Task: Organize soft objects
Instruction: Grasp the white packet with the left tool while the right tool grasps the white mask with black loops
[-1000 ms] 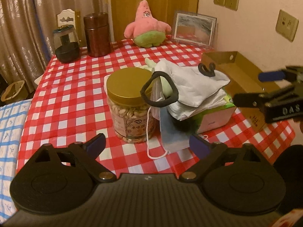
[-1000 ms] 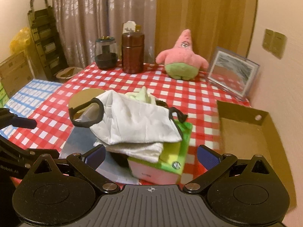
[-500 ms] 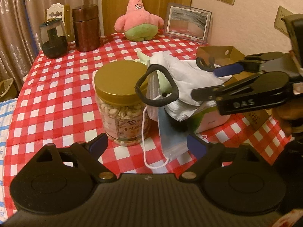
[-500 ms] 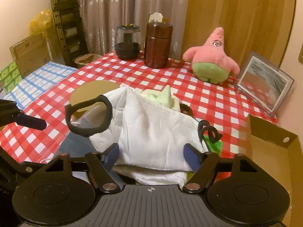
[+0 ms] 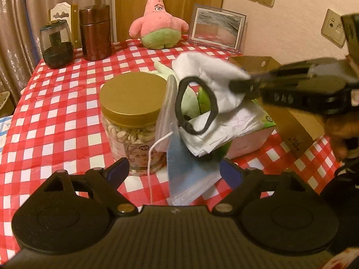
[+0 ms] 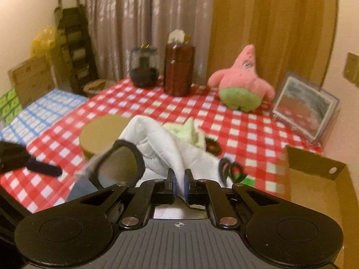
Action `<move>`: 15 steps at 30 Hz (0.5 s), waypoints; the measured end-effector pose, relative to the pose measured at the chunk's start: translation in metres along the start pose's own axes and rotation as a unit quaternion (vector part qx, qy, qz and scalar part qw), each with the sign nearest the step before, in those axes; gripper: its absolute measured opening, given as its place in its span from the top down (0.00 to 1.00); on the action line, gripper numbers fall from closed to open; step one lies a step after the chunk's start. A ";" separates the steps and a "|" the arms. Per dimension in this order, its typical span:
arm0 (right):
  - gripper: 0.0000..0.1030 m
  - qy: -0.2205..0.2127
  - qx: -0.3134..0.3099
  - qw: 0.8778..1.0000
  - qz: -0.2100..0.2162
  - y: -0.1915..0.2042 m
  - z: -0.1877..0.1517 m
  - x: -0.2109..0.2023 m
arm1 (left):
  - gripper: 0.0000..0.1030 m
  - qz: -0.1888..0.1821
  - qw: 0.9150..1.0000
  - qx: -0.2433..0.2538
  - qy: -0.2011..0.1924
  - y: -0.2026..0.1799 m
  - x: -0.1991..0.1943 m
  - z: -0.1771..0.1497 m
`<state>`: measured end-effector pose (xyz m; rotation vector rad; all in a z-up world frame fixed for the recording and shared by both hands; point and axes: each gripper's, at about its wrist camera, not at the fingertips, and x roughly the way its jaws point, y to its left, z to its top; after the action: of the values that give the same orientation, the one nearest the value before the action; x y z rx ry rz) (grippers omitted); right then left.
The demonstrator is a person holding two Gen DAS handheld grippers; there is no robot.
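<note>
Right wrist: right gripper (image 6: 179,185) pinching white pouch (image 6: 161,143) edge

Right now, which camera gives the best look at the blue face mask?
The left wrist view: the face mask hangs in full sight below the white cloth, beside the jar. The right wrist view shows only a blurred blue corner behind the cloth.

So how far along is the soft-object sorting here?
Nothing looks sorted yet. In hand: the right gripper is shut on the white quilted cloth pouch with black loop handles. Left: the blue face mask, pink star plush, and the left gripper, closing slightly, holds nothing.
</note>
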<state>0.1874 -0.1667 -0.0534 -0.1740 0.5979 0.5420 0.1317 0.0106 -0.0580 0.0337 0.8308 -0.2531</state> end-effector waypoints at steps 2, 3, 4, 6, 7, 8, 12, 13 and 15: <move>0.93 -0.013 0.011 1.000 -0.010 -0.006 0.003 -0.008 | 0.18 0.000 1.000 0.001 -0.001 -0.002 -0.001 0.000; 0.93 -0.018 0.015 1.000 -0.015 -0.008 0.004 -0.012 | 0.20 0.001 1.000 0.002 -0.001 -0.003 -0.001 0.000; 0.93 -0.024 0.020 0.999 -0.022 -0.011 0.005 -0.016 | 0.20 0.002 1.000 0.002 -0.002 -0.004 -0.002 0.000; 0.93 -0.031 0.026 0.999 -0.032 -0.016 0.007 -0.023 | 0.20 0.015 1.000 0.015 -0.006 -0.009 -0.004 0.000; 0.93 -0.033 0.028 0.998 -0.035 -0.020 0.007 -0.027 | 0.20 0.021 0.999 0.026 -0.012 -0.012 -0.006 0.001; 0.93 -0.032 0.030 0.998 -0.038 -0.022 0.007 -0.029 | 0.20 0.023 0.999 0.035 -0.016 -0.016 -0.007 0.001; 0.93 -0.026 0.035 0.998 -0.046 -0.030 0.002 -0.034 | 0.20 0.012 0.997 0.077 -0.028 -0.030 -0.011 0.005; 0.93 -0.025 0.039 0.998 -0.048 -0.032 0.000 -0.034 | 0.20 0.009 0.995 0.093 -0.030 -0.035 -0.010 0.006; 0.93 -0.021 0.045 0.997 -0.053 -0.035 -0.003 -0.034 | 0.20 0.000 0.991 0.131 -0.032 -0.046 -0.006 0.007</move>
<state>0.1812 -0.2125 -0.0362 -0.1078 0.5672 0.4151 0.1222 -0.0337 -0.0458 0.2699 0.7305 -0.3610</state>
